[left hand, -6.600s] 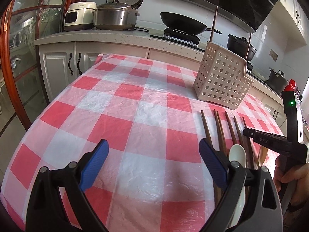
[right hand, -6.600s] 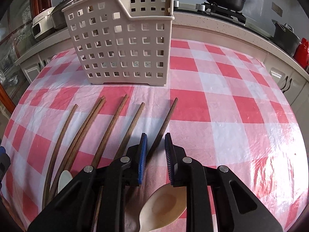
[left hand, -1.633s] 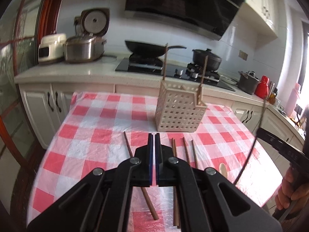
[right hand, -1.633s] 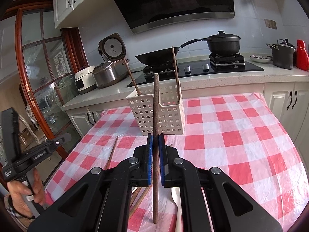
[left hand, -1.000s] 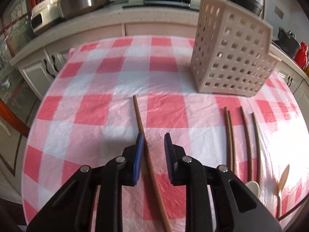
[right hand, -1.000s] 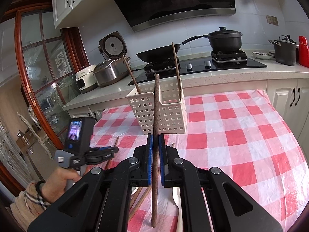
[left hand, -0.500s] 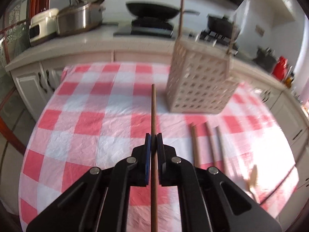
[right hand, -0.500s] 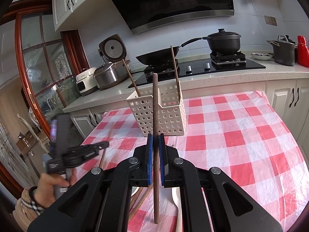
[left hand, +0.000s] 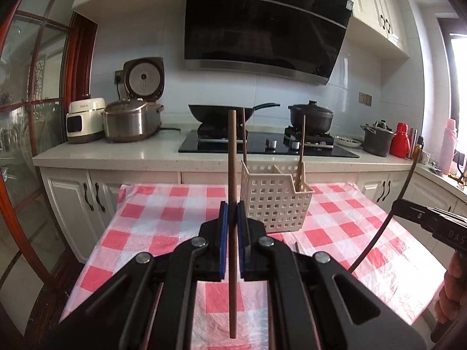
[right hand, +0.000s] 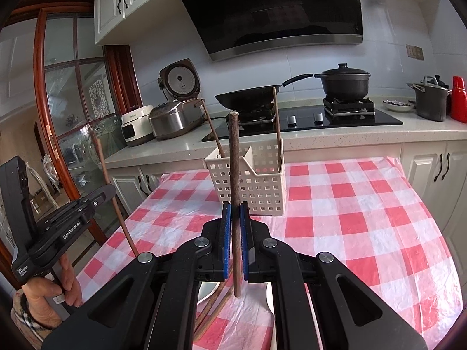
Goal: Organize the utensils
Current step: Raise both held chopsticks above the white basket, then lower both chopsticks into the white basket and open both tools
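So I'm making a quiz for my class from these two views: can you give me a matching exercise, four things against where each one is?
Things:
1. wok
2. rice cooker
3. basket
4. red bottle

Places:
A. on the checked cloth
B. far right of the counter
C. on the hob
D. on the counter left of the hob

Pairs: 1-C, 2-D, 3-A, 4-B

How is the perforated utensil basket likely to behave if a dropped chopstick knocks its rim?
The utensil basket looks like thin perforated plastic, so probably light. It holds only two chopsticks, little ballast, so it may slide on the glossy checked table cover. Its broad flat base suggests it would probably shift rather than tip.
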Demonstrator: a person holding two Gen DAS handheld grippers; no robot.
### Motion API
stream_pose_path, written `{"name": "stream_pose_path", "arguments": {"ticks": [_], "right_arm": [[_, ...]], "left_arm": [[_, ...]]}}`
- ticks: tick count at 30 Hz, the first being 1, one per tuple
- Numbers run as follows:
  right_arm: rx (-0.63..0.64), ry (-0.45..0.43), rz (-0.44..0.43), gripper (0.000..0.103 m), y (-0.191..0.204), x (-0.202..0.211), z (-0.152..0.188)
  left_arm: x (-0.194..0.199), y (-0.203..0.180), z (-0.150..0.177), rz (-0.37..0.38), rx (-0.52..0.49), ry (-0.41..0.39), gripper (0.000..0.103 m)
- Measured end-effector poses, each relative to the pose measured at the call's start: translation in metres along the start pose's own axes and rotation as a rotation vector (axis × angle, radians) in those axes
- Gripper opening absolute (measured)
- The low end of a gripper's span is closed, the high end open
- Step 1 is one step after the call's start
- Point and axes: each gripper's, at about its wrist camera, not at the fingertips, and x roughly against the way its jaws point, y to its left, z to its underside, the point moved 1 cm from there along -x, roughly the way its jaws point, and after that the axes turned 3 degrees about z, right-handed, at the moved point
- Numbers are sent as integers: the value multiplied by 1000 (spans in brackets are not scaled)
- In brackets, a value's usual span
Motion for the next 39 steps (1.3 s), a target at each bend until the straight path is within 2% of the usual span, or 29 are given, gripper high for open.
{"name": "stream_pose_path", "arguments": {"ticks": [6, 16, 25, 34, 39], "right_arm": [[18, -15, 5, 7, 5, 4, -5], [59, -61, 33, 7, 4, -8, -36], [71, -132, 54, 7, -10, -39, -84], [-13, -164, 66, 7, -38, -80, -133], [-28, -172, 64, 7, -43, -102, -147]], "left_arm": [[19, -2, -8, 0, -9, -101, 6], [11, -13, -40, 11, -53, -163, 6], [-22, -19, -92, 33, -32, -221, 6], [-73, -26, -149, 54, 14, -257, 6], [-106, -33, -168, 50, 21, -282, 6]]}}
